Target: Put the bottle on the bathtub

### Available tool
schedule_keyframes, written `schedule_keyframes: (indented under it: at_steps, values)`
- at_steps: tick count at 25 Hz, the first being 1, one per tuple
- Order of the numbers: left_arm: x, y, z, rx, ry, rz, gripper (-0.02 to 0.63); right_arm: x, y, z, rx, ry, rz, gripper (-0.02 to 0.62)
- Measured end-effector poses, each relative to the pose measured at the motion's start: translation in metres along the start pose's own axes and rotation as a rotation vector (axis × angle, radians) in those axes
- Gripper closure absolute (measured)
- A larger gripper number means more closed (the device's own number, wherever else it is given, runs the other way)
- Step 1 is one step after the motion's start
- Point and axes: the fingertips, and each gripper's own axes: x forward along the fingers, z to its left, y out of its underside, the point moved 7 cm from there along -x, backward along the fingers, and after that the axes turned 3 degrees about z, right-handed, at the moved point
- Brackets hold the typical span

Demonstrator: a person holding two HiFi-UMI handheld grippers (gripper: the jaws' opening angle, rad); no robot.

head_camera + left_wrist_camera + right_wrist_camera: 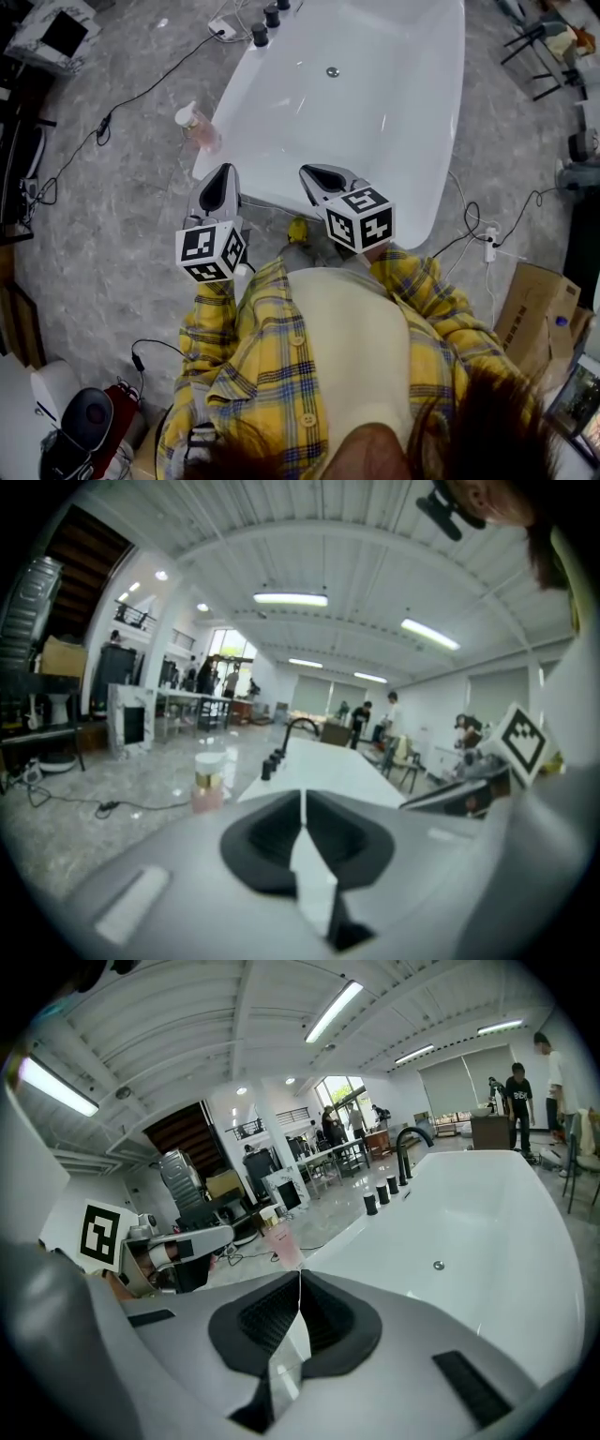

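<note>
A small bottle (pixel 197 126) with a pink body, gold collar and white cap stands upright by the left rim of the white bathtub (pixel 412 141), apparently on the floor. The left gripper view shows the bottle (pixel 208 780) left of the tub (pixel 337 766); the right gripper view shows the bottle (pixel 281 1239) beside the rim. My left gripper (pixel 218 185) (pixel 302 803) hovers shut and empty at the tub's near left corner, short of the bottle. My right gripper (pixel 317 178) (pixel 299 1283) is shut and empty over the tub's near end.
Black faucet and knobs (pixel 267 19) line the tub's far left rim; a drain (pixel 332 71) lies in the basin. Cables (pixel 112 112) cross the marble floor. A power strip (pixel 488 246) and cardboard box (pixel 534 300) lie right, a chair (pixel 544 47) far right.
</note>
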Motion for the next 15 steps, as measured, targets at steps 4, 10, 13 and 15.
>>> schedule_keyframes:
  at_steps: [4, 10, 13, 15]
  values:
    - [0.005, -0.002, -0.013, 0.016, 0.052, 0.033, 0.598, -0.005, -0.005, -0.005, 0.013, 0.019, -0.028, 0.58]
    - [0.012, 0.001, -0.031, 0.037, 0.123, 0.09, 0.598, -0.018, -0.008, -0.015, 0.033, 0.059, -0.069, 0.581]
    - [0.015, 0.002, -0.038, 0.041, 0.147, 0.111, 0.6, -0.023, -0.009, -0.02, 0.049, 0.079, -0.086, 0.581]
    - [0.016, 0.002, -0.041, 0.045, 0.16, 0.117, 0.599, -0.025, -0.01, -0.022, 0.051, 0.089, -0.093, 0.581]
